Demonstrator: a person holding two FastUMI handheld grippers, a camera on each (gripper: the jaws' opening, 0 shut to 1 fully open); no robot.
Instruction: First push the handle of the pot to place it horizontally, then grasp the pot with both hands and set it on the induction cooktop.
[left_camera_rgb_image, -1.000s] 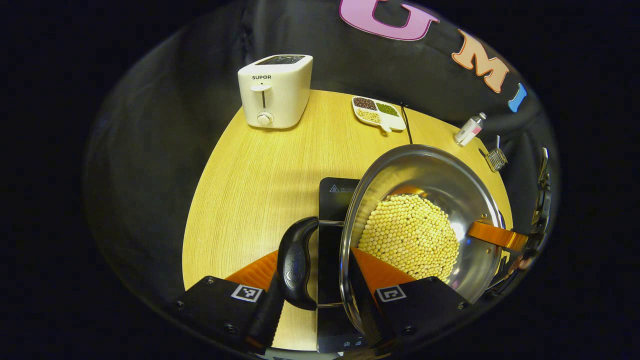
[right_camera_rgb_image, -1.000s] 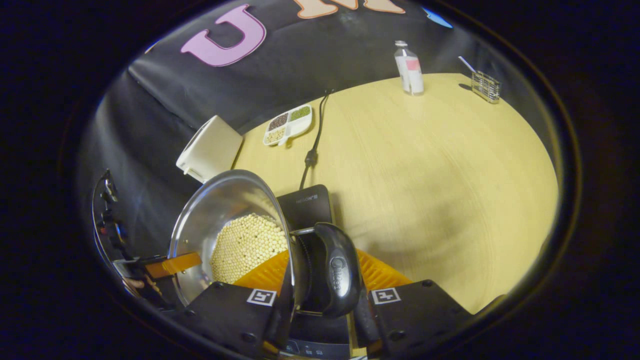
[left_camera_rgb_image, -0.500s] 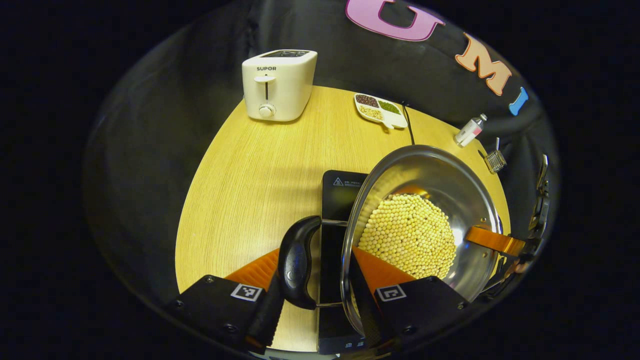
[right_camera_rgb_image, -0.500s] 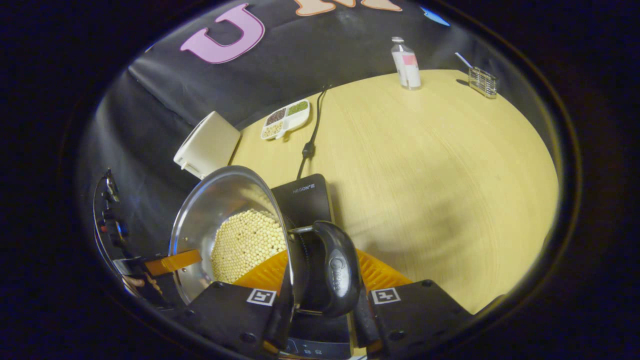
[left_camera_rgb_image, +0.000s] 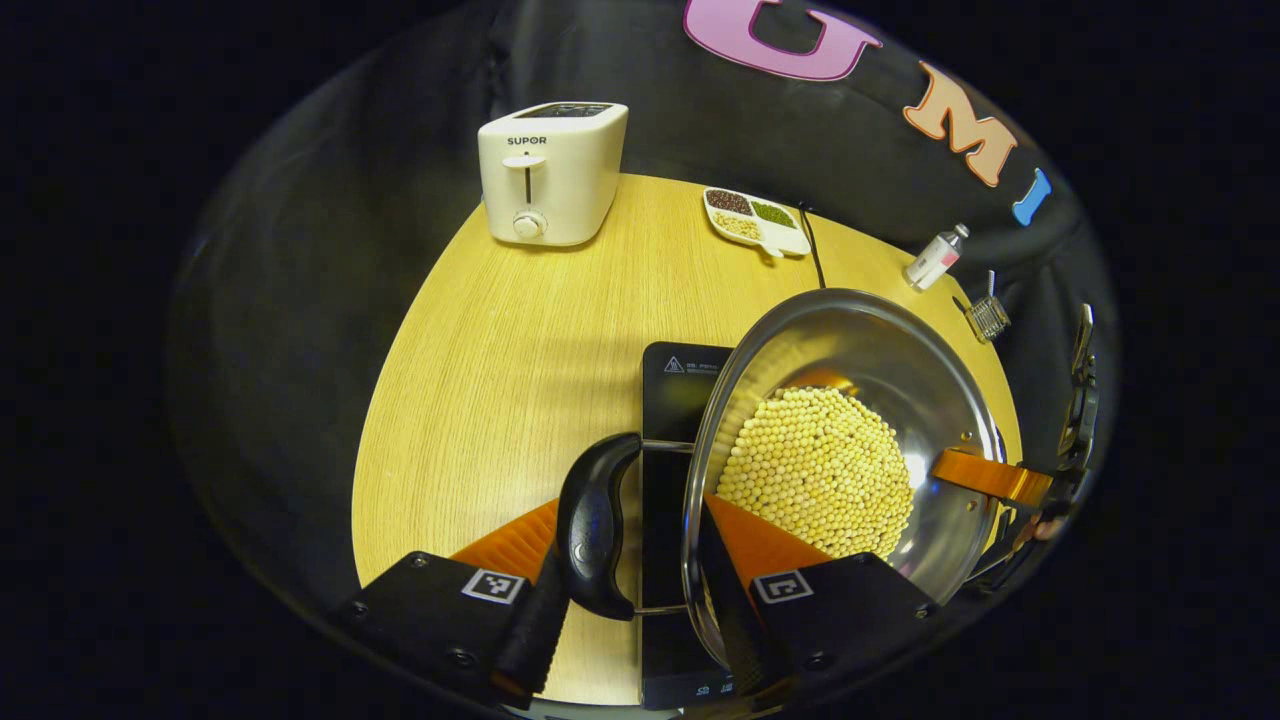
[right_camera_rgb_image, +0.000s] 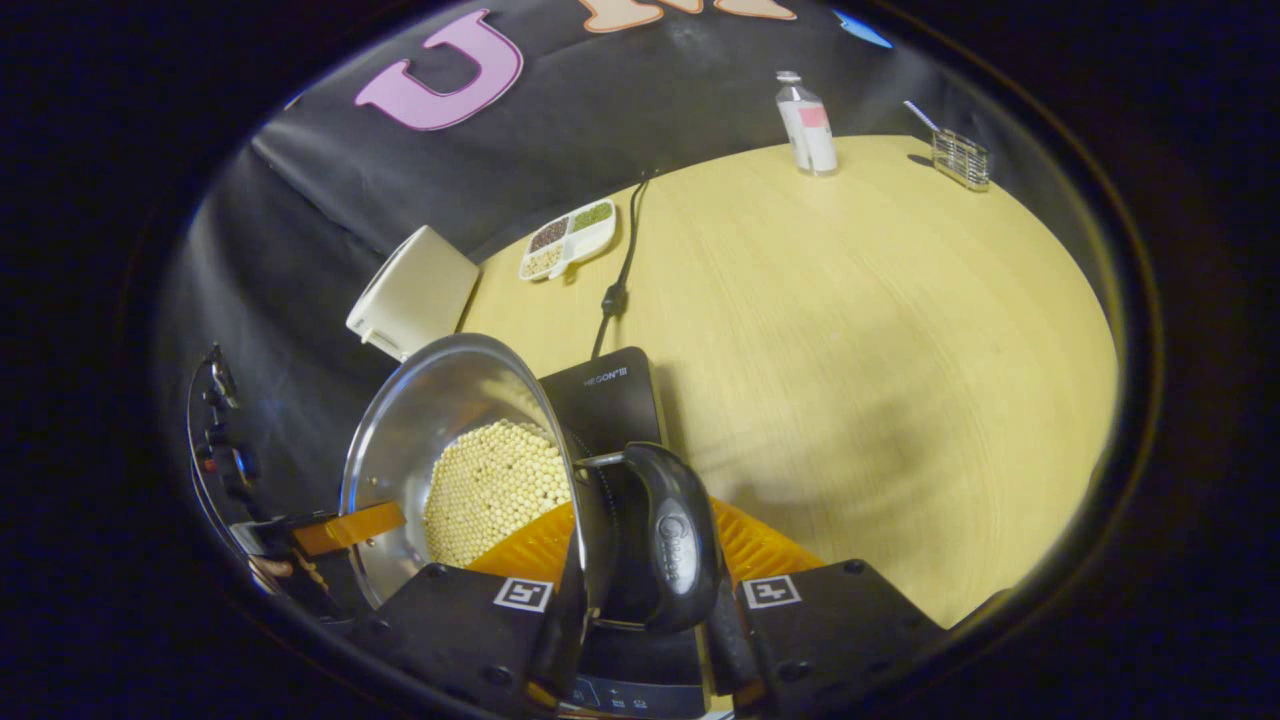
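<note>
Steel pot (left_camera_rgb_image: 880, 350) filled with pale beans (left_camera_rgb_image: 818, 470) is hanging between the two tools, over the black induction cooktop (left_camera_rgb_image: 672, 385). Left tool (left_camera_rgb_image: 635, 545) is gripping the pot's rim beside the near black handle (left_camera_rgb_image: 592, 525), one finger inside against the wall and the other outside under the handle, so it is clamped on the pot. Right tool (right_camera_rgb_image: 640, 545) is doing the same at the opposite rim, its fingers pressing the wall by the other black handle (right_camera_rgb_image: 672, 535). In the left gripper view, the right tool's finger is showing at the pot's far rim.

Compared with half a second ago, the scene is shifting only a little: the cooktop is sliding slightly further under the pot in the left gripper view, and the toaster (left_camera_rgb_image: 550, 172) ahead of the left tool is sitting a touch lower and to the left. Both grips are staying unchanged.

Further ahead on the tabletop (right_camera_rgb_image: 850, 330) are a divided dish (right_camera_rgb_image: 567, 238), a power cord (right_camera_rgb_image: 620, 270), a small bottle (right_camera_rgb_image: 806, 122) and a wire basket (right_camera_rgb_image: 958, 158)
</note>
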